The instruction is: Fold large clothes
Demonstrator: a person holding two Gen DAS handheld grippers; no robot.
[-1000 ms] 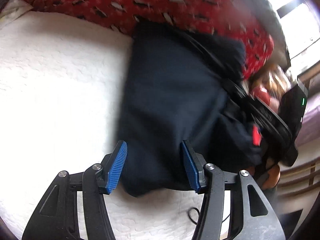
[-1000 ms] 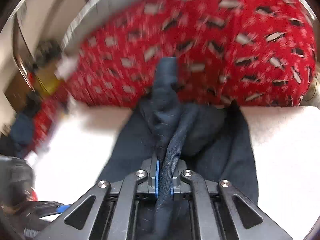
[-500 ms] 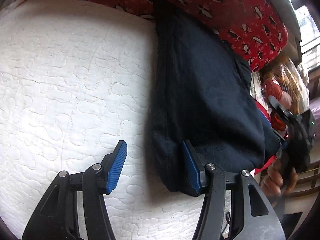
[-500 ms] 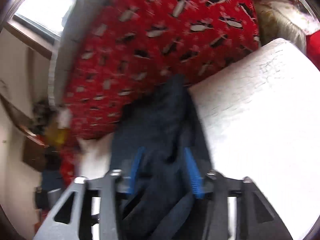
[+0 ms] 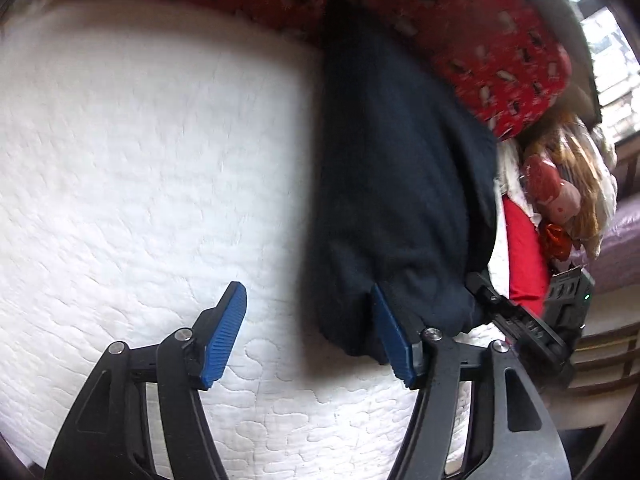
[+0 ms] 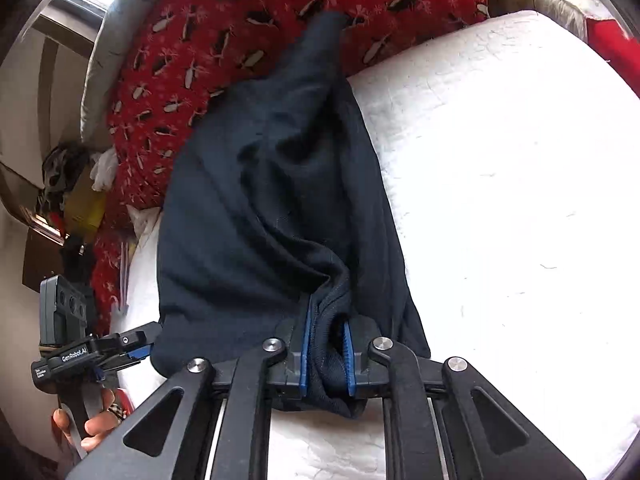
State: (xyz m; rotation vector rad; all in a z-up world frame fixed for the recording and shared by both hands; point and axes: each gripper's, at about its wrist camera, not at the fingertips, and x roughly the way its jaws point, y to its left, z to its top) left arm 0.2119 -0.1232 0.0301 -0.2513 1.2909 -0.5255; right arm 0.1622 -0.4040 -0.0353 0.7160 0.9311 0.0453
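Navy garment (image 6: 280,200) lies as a long folded strip on the white quilted bed (image 6: 500,200), its near end at the bed's near edge. Right tool (image 6: 326,356) has its blue pads clamped on a bunched hem there, probably to keep the layers together for the next fold. Left tool (image 5: 312,332) is spread wide and grips nothing; one pad touches the cloth's near corner, seemingly ready to pinch it. Farther off, the strip's far end rests against the red penguin-print blanket (image 6: 240,20) along the bed's far edge.
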